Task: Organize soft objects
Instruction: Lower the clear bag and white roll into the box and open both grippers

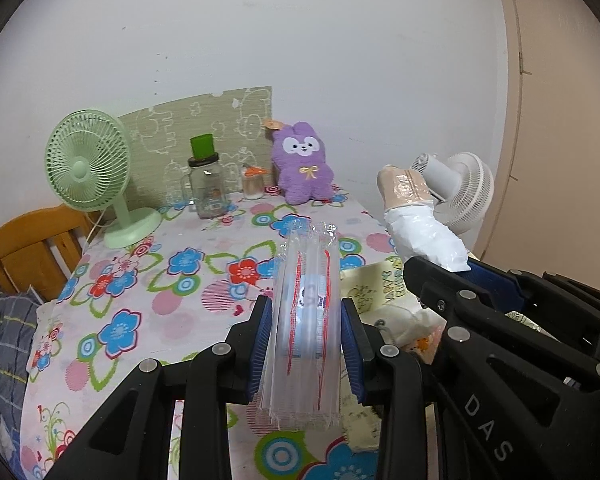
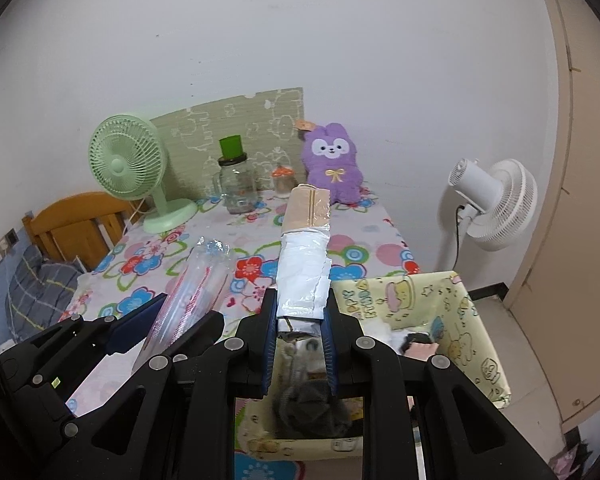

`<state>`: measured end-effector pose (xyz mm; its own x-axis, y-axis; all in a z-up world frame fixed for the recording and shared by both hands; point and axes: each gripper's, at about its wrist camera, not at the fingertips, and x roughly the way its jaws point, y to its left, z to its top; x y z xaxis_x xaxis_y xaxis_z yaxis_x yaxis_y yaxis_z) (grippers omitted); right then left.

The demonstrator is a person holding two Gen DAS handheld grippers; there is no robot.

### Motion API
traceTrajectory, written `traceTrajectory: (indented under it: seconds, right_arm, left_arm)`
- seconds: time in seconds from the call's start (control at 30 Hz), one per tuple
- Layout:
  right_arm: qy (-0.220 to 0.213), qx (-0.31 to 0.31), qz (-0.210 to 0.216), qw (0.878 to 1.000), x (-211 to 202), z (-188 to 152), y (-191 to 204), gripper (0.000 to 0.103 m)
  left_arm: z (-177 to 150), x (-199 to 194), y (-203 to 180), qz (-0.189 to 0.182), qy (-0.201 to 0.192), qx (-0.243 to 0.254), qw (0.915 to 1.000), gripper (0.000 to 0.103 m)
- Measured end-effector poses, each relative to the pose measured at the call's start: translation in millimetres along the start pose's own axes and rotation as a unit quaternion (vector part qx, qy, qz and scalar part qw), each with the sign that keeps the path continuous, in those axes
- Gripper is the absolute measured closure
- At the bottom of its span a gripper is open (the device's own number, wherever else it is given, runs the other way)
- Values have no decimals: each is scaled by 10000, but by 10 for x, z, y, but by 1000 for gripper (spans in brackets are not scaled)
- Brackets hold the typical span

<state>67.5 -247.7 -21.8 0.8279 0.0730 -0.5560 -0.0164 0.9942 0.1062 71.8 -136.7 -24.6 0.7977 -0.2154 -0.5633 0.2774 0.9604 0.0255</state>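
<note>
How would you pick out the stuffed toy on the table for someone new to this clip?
Find the table with the flowered cloth and follow it to the wall. There, right of the glass jar and green fan, sits the stuffed toy: the only purple, furry thing, with a white face and yellow bow.

We see a tablecloth [image 1: 148, 280] printed with blue, red and pink flowers ringed in green on white. At its far edge sits a purple plush bunny [image 1: 302, 164] with a white face patch and yellow bow. Left of the bunny stands a clear jar [image 1: 206, 188] with a green cap, then a mint-green fan [image 1: 88, 164]. Behind the bunny leans a sage-green mat [image 1: 204, 128] with white cartoon outlines. Right of the tablecloth, a pale-yellow box [image 2: 460, 320] carries pastel cartoons.
</note>
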Motion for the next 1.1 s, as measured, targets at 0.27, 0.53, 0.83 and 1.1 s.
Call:
traceTrajectory:
  seconds: [0.27,0.53,0.83,1.1]
  right_arm:
    - [-2,67,-141,9999,-1,-21,-227,80]
    - [27,164,-277,9995,14,-57,-463,80]
    - [85,208,-396,9990,82,-87,-660,80]
    - [189,296,-503,9981,161,-152,-824,80]
  left_arm:
    - [25,92,-207,-174,18,74,9998,69]
    - [34,185,-410,-333,91,207,9992,69]
    - [38,339,-595,-456,205,346,9981,69]
    - [24,509,-746,-594,334,477,9965,69]
